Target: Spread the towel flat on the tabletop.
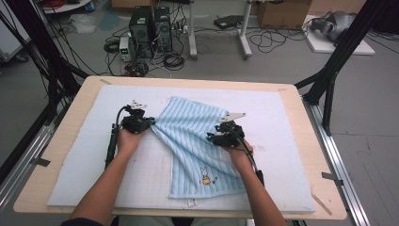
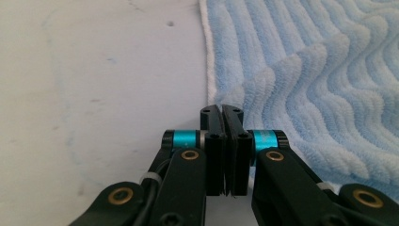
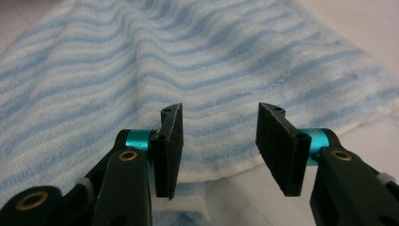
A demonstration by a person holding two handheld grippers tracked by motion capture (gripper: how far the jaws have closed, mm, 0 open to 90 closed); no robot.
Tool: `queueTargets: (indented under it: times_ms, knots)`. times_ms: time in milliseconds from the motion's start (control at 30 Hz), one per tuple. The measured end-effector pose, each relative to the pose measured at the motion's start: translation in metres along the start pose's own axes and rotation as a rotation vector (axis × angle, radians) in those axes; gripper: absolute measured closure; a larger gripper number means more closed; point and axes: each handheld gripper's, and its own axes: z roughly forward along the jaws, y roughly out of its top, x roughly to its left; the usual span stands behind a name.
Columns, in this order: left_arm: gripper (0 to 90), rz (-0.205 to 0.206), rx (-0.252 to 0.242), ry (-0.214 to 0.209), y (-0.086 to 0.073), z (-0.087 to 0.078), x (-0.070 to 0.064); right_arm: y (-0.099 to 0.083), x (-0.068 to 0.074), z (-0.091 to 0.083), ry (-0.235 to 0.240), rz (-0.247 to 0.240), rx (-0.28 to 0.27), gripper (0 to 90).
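Left hand-held gripper [image 2: 224, 113] has its jaws pressed together; right hand-held gripper [image 3: 219, 123] gapes wide.

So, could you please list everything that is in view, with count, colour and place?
towel: one, light blue with stripes and a small rabbit picture, on the middle of the mat, partly folded over itself
mat: one, pale blue, covering the table top
table: one, light wood, under the mat
computer towers: two, black, on the floor beyond the table
cables: many, black, on the floor
left tongs: one, black, shut at the towel's left edge
right tongs: one, black, open over the towel's edge
forearms: two, coming in from the bottom
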Motion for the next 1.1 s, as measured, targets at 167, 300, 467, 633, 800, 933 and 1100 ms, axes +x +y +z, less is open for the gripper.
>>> queueTargets:
  times_ms: [167, 300, 467, 633, 800, 933, 1100]
  knots:
    - [87.4, -0.010, 0.000, 0.005, -0.001, -0.001, 0.007, 0.007, 0.007, 0.024, 0.023, -0.014, 0.039, 53.0]
    - [86.4, -0.005, -0.001, 0.010, -0.002, 0.000, 0.005, 0.010, 0.005, 0.029, 0.037, -0.016, 0.035, 73.2]
    - [58.7, -0.064, -0.008, 0.002, -0.004, -0.002, 0.006, 0.011, -0.001, 0.030, -0.009, -0.056, 0.046, 83.7]
    - [46.6, -0.062, 0.000, -0.031, -0.005, -0.005, 0.003, 0.011, -0.016, 0.029, -0.148, -0.042, 0.042, 83.7]
    - [44.9, -0.042, -0.028, -0.064, -0.002, -0.010, -0.007, 0.011, -0.036, 0.027, -0.273, -0.012, 0.037, 83.6]
    - [45.2, -0.032, -0.030, -0.101, -0.005, -0.011, -0.013, 0.010, -0.049, 0.023, -0.387, 0.046, 0.023, 83.6]
    - [44.7, -0.010, -0.009, -0.137, -0.015, -0.013, -0.020, 0.007, -0.053, 0.016, -0.381, 0.094, 0.019, 77.3]
